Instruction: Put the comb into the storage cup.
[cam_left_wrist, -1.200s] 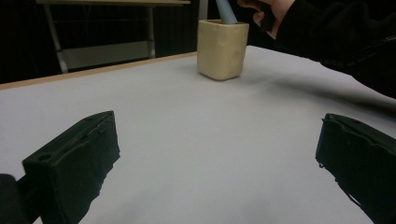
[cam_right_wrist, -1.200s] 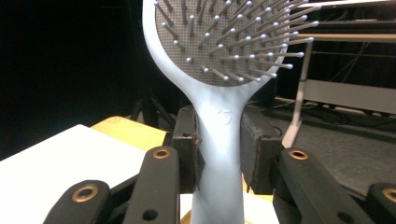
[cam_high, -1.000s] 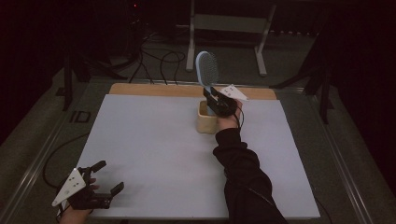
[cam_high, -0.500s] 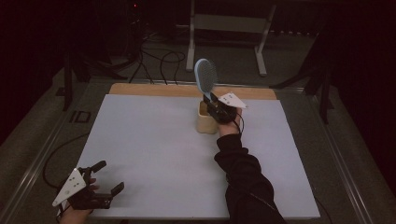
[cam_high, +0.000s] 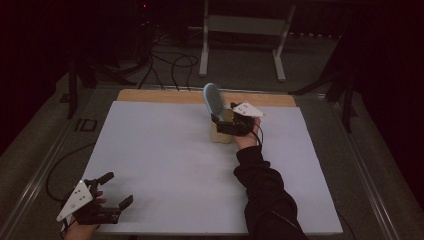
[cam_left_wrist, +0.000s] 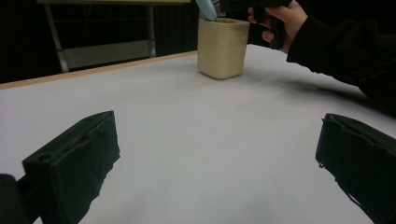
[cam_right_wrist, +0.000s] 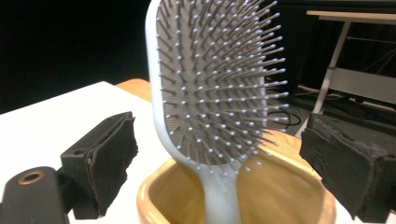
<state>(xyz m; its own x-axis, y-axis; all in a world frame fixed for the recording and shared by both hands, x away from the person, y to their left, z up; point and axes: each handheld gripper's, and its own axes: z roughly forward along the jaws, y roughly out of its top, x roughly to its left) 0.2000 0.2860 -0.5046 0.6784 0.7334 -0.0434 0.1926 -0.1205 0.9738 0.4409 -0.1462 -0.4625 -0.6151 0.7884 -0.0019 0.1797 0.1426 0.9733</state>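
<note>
The hairbrush (cam_right_wrist: 219, 93) stands handle-down in a tan cup (cam_high: 221, 132) near the far edge of the white bench (cam_high: 165, 165), between the just-opened, untouching jaws of the right tool (cam_high: 220, 121). The left tool (cam_high: 116, 192) rests apart at the near corner, and the room behind is dark, with cables (cam_high: 167, 62) on the floor.

The room is dim, its far side nearly black. A white table top (cam_high: 165, 150) with a wooden strip (cam_high: 160, 96) along its far edge sits on a grey floor (cam_high: 45, 145). Beyond it stand a pale metal stand (cam_high: 240, 25) and loose black cables (cam_high: 165, 62).
</note>
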